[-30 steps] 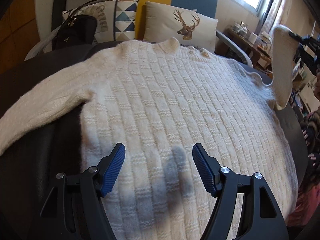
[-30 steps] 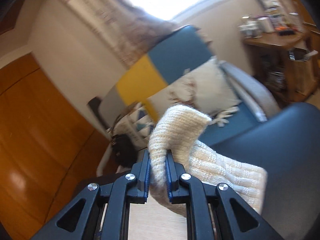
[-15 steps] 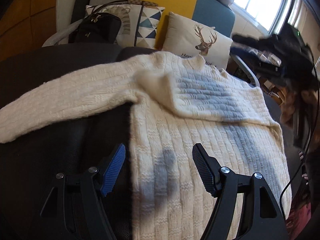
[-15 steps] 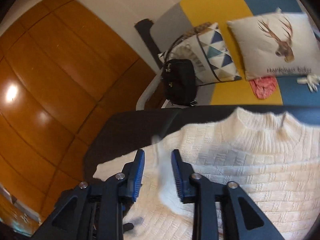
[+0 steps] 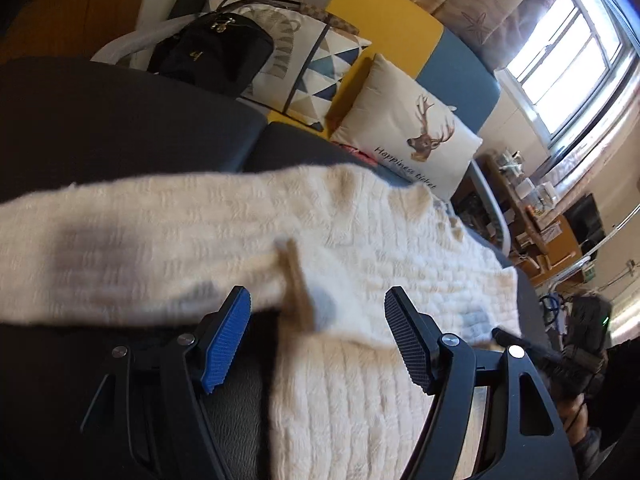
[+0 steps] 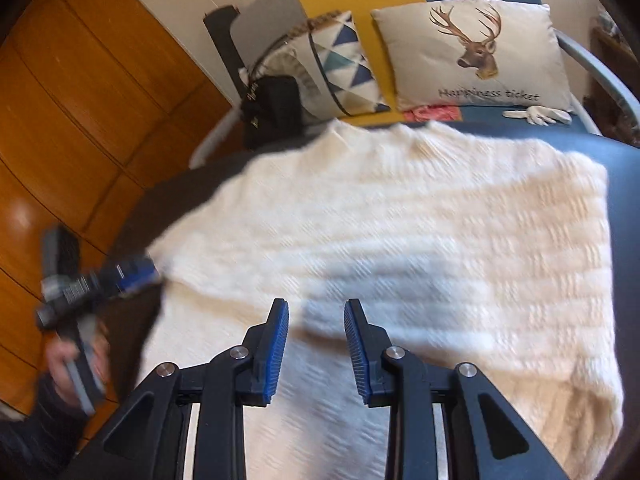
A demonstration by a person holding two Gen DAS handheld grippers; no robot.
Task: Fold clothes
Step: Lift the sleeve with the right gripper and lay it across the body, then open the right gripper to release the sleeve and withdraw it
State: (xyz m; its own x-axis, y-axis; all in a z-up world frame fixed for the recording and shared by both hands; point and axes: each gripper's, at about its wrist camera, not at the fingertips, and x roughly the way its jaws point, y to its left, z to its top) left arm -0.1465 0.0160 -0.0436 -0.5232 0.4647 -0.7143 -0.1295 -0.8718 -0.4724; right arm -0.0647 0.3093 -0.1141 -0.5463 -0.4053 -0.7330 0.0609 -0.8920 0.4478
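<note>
A cream knit sweater (image 5: 400, 248) lies flat on a dark padded surface (image 5: 120, 120), collar toward the sofa. One sleeve (image 5: 120, 240) stretches out to the left. The other sleeve (image 6: 400, 280) lies folded across the body. My left gripper (image 5: 318, 336) hovers open over the spot where the outstretched sleeve meets the body, with nothing between its fingers. In the right wrist view it shows blurred at the left edge (image 6: 132, 272), held by a hand (image 6: 68, 368). My right gripper (image 6: 316, 344) stands narrowly open above the folded sleeve's end and holds nothing.
Behind the surface is a sofa with a deer cushion (image 6: 472, 52), a triangle-pattern cushion (image 6: 340, 64) and a black handbag (image 6: 272, 108). Wooden wall panels (image 6: 80, 100) run along the left. A cluttered desk (image 5: 536, 216) and window (image 5: 568, 48) are at the right.
The right gripper let go of the sleeve cuff it held raised and came down; that sleeve now lies across the body. The left gripper slid left to the other sleeve's base.
</note>
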